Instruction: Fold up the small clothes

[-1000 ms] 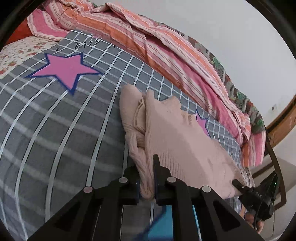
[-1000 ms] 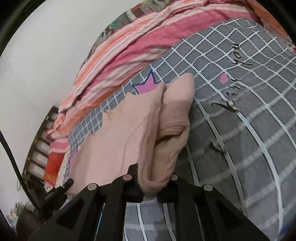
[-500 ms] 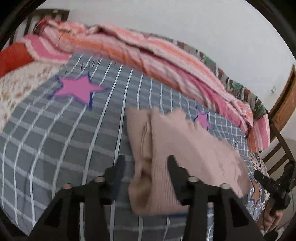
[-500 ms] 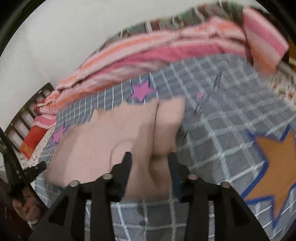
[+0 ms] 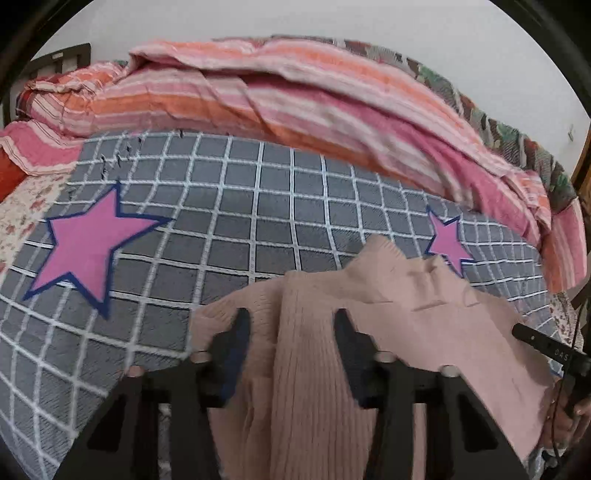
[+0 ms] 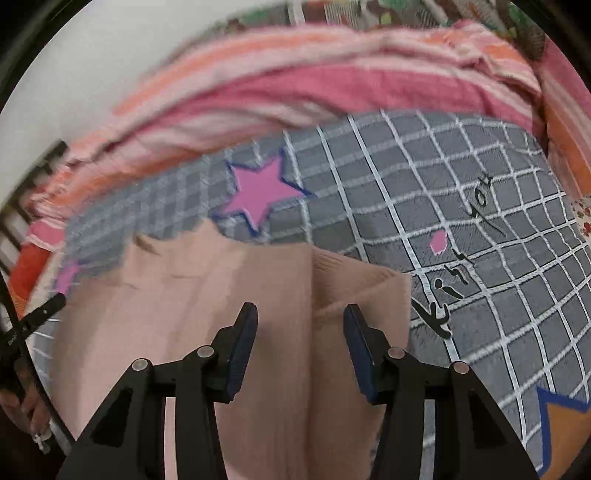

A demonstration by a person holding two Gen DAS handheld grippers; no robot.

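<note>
Pink ribbed knit sweater (image 5: 388,332) lies flat on the grey checked bedspread (image 5: 221,229), near edge of the bed, partly folded: one side panel is turned in over the body, leaving a lengthwise fold ridge that shows in both wrist views (image 6: 221,295).

My left gripper (image 5: 291,325) is over the sweater's left side. Jaws spread wide, nothing pinched; knit fabric fills the gap, the folded ribbed strip runs between the fingers. Can't tell whether the tips touch the cloth.

My right gripper (image 6: 300,319) sits over the sweater's right side, jaws also spread wide, empty. The fold line runs up between the two blue-padded fingers (image 6: 242,343). Right-view picture is motion-blurred toward its left side.

Each view catches the other gripper at the frame edge: the right one at far right in the left view, the left one at far left in the right view.

Bedspread print: a large pink star (image 5: 92,247) well left of the sweater, a smaller pink star (image 5: 447,240) just beyond its far edge, black script lettering (image 6: 458,266) to its right, an orange star (image 6: 565,432) at lower right.

Behind the bedspread, a striped pink-orange quilt (image 5: 295,99) is bunched along the white wall (image 5: 332,18).
</note>
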